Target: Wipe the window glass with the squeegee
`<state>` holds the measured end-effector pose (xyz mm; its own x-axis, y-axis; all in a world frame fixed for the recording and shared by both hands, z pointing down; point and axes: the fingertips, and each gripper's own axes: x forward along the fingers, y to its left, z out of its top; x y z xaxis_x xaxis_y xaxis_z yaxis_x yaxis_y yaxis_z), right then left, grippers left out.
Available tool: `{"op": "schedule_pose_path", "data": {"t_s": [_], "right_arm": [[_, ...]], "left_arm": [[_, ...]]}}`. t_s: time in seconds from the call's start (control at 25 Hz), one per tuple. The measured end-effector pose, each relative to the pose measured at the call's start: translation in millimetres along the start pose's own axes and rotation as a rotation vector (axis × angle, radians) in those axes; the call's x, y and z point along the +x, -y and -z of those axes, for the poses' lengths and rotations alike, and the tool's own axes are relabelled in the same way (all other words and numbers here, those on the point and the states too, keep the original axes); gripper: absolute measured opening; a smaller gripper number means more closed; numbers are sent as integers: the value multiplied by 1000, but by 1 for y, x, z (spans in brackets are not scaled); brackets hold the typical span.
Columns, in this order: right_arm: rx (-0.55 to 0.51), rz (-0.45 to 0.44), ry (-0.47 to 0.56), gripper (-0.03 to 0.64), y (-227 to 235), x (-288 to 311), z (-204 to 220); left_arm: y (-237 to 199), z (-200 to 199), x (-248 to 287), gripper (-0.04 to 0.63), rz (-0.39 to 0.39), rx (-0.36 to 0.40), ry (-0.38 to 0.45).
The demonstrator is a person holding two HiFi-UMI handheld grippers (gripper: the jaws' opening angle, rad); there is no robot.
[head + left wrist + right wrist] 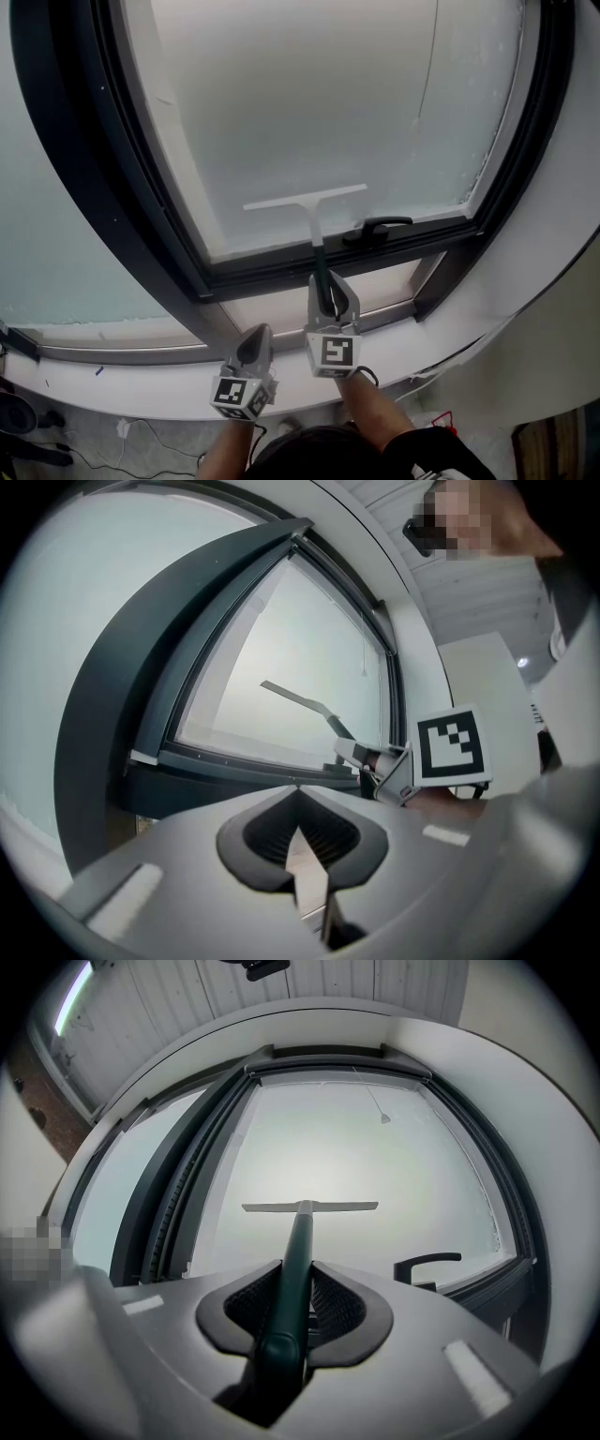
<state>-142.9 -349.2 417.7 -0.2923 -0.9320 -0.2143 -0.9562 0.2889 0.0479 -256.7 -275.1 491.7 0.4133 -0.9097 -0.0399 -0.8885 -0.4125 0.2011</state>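
Holding the squeegee (306, 199) up to the window glass (319, 84), the right gripper (324, 286) has its fingers clamped on the dark green handle, which runs straight up from them to the pale blade. The blade lies level across the lower part of the pane, just above the bottom rail of the dark frame (281, 267) and just left of the black window handle (377, 228). It appears to rest on the glass, though contact cannot be confirmed.

The left gripper (256, 339) hangs lower and to the left, over the white sill (141, 384). Its fingers are closed tip to tip with nothing between them, and it takes no part in the wipe.

The pane looks evenly hazy, with specks along its right and bottom edges, and no clean band separates wiped glass from unwiped. With the blade this low, a downward stroke is probably near its end. The blade spans only part of the pane, so the strips on either side likely remain to be done.
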Motion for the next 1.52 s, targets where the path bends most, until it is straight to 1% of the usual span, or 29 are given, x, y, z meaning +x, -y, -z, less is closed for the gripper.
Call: {"op": "schedule_pose_path", "data": {"t_s": [0.2, 0.52, 0.64, 0.76, 0.92, 1.08, 1.32, 1.52], "right_arm": [[18, -1, -15, 95, -2, -3, 7], [19, -5, -41, 95, -2, -8, 18], [24, -5, -54, 95, -3, -10, 24], [24, -6, -64, 95, -3, -12, 29], [21, -3, -75, 95, -3, -15, 36], [26, 3, -82, 95, -4, -16, 40], [46, 13, -103, 95, -4, -19, 48], [54, 40, -96, 95, -6, -26, 44]], "left_arm": [[2, 1, 0, 0, 4, 4, -11], [1, 8, 0, 0, 8, -3, -13], [1, 7, 1, 0, 3, 8, -23], [3, 10, 1, 0, 5, -7, -16], [3, 15, 1, 0, 10, -17, -31], [2, 14, 1, 0, 11, -13, -33], [0, 17, -3, 0, 40, -7, -28], [-7, 22, -12, 0, 64, -2, -52]]}}
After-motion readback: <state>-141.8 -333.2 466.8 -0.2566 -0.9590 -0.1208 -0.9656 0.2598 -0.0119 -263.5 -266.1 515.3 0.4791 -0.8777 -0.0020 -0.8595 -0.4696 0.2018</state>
